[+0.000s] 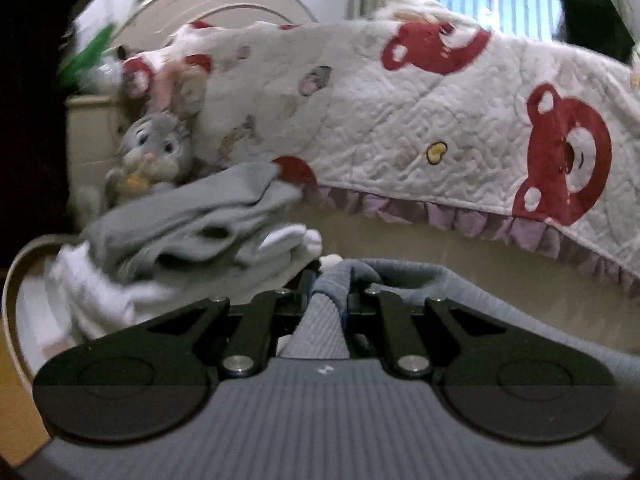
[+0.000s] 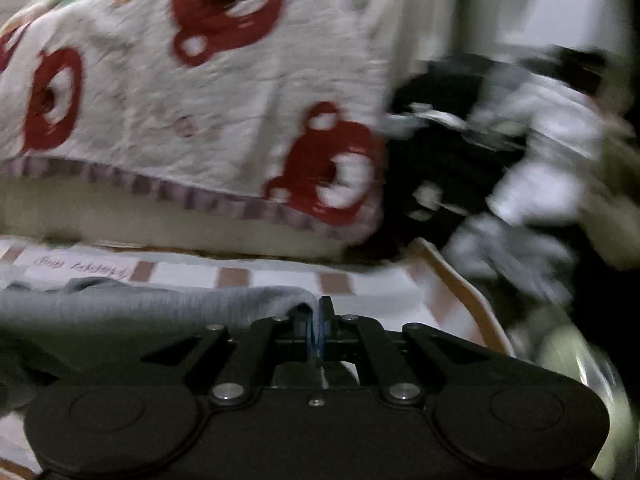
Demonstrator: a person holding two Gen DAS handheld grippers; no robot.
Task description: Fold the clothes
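The left claw (image 1: 330,280) pinches a ridge of a grey ribbed garment (image 1: 320,400), which drapes back over the claw toward the camera. The right claw (image 2: 316,320) is pressed together on another edge of the same cloth (image 2: 140,308), which stretches away to 9 o'clock. Judged from both grips, a fold is under way, with the cloth held between the two claws. The next move calls for carrying both edges together, evenly.

Beyond, at 10 o'clock of the left claw, lies a clothes pile (image 1: 180,224), then a toy rabbit (image 1: 156,152). A bear-print quilt (image 1: 400,120) hangs at 12. A dark clothes heap (image 2: 480,152), blurred, crowds the right claw's 2 o'clock.
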